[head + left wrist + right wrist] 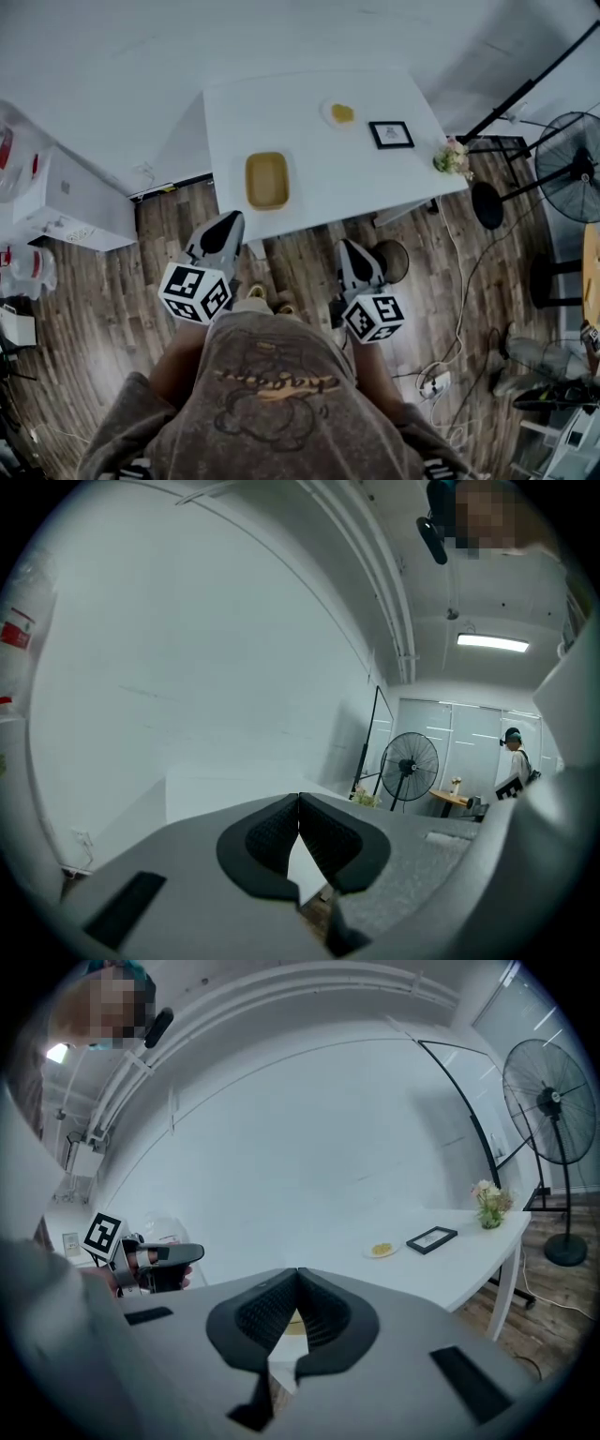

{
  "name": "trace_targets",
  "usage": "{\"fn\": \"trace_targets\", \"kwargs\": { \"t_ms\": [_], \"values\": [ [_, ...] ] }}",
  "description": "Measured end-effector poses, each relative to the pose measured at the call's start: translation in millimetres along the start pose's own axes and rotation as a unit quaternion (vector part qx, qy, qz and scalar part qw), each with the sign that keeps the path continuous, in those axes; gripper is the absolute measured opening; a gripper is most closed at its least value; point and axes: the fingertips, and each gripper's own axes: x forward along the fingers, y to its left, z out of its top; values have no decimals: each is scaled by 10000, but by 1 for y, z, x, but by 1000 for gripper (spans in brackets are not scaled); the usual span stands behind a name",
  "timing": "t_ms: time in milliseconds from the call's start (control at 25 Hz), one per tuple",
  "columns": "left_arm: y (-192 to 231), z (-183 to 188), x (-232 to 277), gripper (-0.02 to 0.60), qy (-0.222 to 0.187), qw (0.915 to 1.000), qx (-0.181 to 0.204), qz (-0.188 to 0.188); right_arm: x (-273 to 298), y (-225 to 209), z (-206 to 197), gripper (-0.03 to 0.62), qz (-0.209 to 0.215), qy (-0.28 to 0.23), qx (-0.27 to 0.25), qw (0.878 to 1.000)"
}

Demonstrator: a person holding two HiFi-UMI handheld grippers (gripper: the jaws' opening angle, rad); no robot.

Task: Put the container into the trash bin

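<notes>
The left hand-held gripper point(228, 223) and the right hand-held gripper point(348, 247) are held out level in front of a person in a grey printed shirt. They stand side by side and well apart, just short of the near edge of a white worktop point(309, 84). Both have their jaws pressed together with nothing between them, as the left gripper view and the right gripper view each show. A marker cube rides on the back of each.

A dark wood-plank floor point(112, 309) spreads under the scene, and a pale wall rises behind the worktop. A black standing fan point(570, 159) stands off the worktop's right end. White boxes point(75, 202) are stacked on the floor to the left.

The container point(267, 180), a shallow yellow tray with rounded corners, lies flat on the worktop near its front edge. It is just ahead of the left hand-held gripper and touched by neither one. No trash bin can be told for certain in these views.

Farther back on the worktop sit a small black picture frame point(391, 134) and, beside it, a small plate point(340, 113) with something yellow on it. A little bunch of flowers point(454, 157) stands at the right-hand corner.
</notes>
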Motion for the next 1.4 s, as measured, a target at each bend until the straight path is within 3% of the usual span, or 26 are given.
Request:
{"fn": "trace_targets", "kwargs": {
  "t_ms": [400, 680, 880, 1040, 1400],
  "values": [
    [20, 8, 14, 9, -126, 9997, -96, 179, -1, -10, 7, 2, -247, -126, 46, 9996],
    [30, 9, 20, 109, -193, 9993, -237, 223, 1, -6, 2, 0, -287, -48, -3, 9996],
    [37, 7, 28, 215, -181, 9988, -452, 111, 5, -3, 0, 2, -316, -41, 22, 9995],
    [42, -2, 45, 266, 14, 9986, -525, -27, 6, -6, -1, 2, -395, -81, 43, 9992],
    [71, -50, 89, 268, 627, 9958, -652, 121, -14, -21, -4, 1, -841, -182, 140, 9962]
  ]
}}
